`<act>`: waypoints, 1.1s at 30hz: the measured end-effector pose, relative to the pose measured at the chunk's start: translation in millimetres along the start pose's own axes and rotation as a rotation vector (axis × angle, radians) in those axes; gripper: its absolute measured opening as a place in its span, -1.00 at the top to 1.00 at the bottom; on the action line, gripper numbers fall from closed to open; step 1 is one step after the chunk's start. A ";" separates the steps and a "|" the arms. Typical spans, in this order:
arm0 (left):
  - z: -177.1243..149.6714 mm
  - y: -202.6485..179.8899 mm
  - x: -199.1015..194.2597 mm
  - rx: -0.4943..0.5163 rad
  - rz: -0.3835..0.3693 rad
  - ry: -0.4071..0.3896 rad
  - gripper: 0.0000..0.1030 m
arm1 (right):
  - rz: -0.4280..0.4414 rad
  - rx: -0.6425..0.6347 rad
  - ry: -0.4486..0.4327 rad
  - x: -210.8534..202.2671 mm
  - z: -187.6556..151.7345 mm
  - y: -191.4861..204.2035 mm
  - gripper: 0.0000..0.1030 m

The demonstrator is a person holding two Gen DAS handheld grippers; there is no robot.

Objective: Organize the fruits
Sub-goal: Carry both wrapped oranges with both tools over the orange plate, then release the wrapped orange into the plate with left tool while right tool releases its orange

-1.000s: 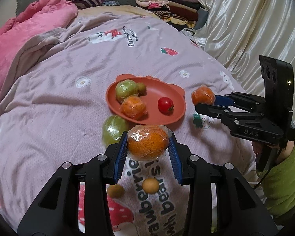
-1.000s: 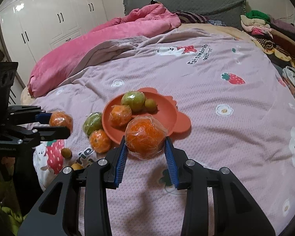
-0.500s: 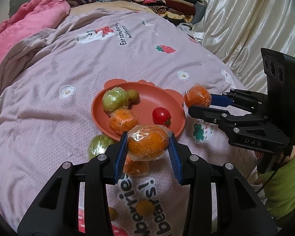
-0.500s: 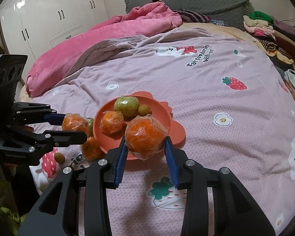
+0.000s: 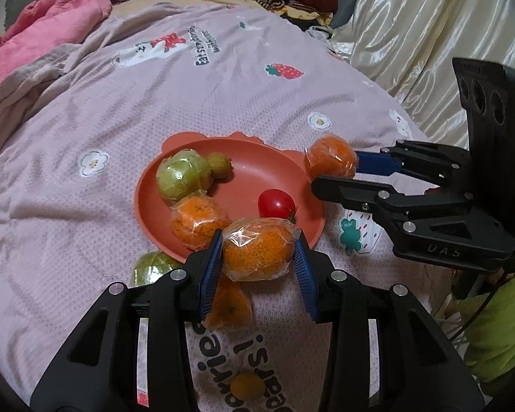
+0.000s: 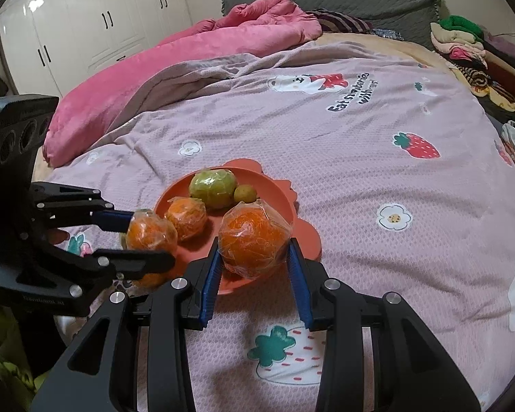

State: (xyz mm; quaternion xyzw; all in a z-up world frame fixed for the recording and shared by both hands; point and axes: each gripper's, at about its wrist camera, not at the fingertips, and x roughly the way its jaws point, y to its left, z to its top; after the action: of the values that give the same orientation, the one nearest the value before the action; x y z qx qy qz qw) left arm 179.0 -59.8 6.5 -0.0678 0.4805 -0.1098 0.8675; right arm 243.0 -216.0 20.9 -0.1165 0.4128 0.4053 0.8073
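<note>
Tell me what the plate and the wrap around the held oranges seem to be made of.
The plate looks like matte silicone or soft plastic: even terracotta colour, moulded scalloped rim, no glare. The wrap on the left gripper's orange and the right gripper's orange appears to be thin clear plastic film, creased and glinting.

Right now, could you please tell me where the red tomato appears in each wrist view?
Left wrist view: the red tomato lies on the near right part of the orange plate, just beyond the wrapped orange in the left hand-held gripper.
Right wrist view: not visible.
Shared landmark: the wrapped green fruit on the plate.
</note>
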 end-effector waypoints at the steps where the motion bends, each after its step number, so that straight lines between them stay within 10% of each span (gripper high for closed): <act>1: 0.1 0.3 1.5 0.000 0.000 0.002 0.38 | 0.004 -0.003 0.003 1.1 0.6 -0.2 0.31; 33: -1.6 7.7 3.4 -0.006 -0.018 0.005 0.38 | -0.002 -0.065 0.119 36.8 11.4 2.5 0.31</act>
State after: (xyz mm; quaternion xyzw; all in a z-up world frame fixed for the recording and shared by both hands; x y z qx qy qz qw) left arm 180.4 -53.3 1.2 -0.0742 0.4825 -0.1162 0.8650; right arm 259.8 -187.9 0.4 -0.1669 0.4465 0.4101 0.7776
